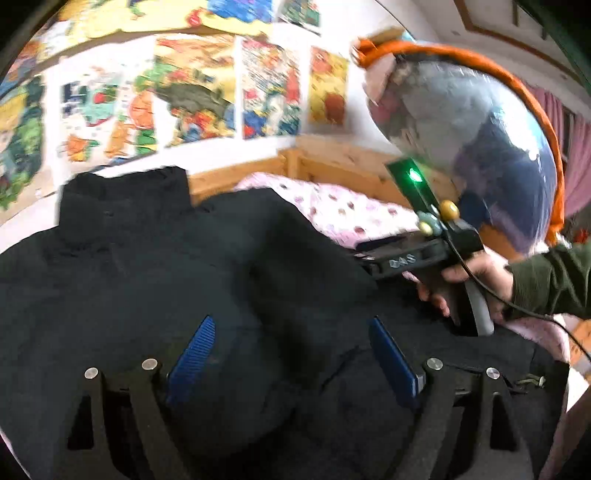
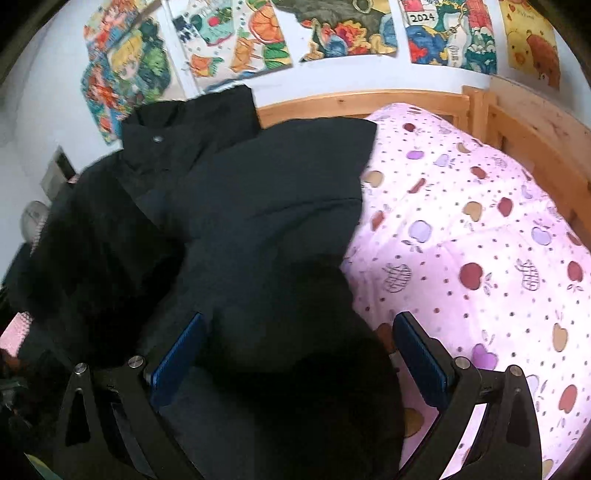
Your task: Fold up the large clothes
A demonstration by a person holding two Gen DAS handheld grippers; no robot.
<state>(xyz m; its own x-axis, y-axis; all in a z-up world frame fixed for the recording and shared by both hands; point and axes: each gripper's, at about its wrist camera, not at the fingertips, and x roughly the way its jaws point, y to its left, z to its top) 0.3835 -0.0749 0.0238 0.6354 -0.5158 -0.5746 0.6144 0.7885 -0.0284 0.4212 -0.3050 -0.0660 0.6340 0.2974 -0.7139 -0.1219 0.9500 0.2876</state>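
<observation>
A large black padded jacket (image 1: pixel 155 266) lies spread on the bed, collar toward the wall. My left gripper (image 1: pixel 291 354) is open just above the jacket's middle, blue pads wide apart, nothing between them. In the right wrist view the jacket (image 2: pixel 258 206) covers the left half of the bed, one side folded over. My right gripper (image 2: pixel 299 354) is open over the jacket's right edge, its left pad (image 2: pixel 177 358) over the fabric, its right pad (image 2: pixel 421 362) over the sheet. The right gripper's body and the hand holding it show in the left wrist view (image 1: pixel 443 254).
The bed has a pink apple-print sheet (image 2: pixel 480 240) and a wooden frame (image 2: pixel 369 103). Colourful posters (image 2: pixel 332 33) cover the white wall behind. A clear storage bag with orange trim (image 1: pixel 480 129) stands at the right.
</observation>
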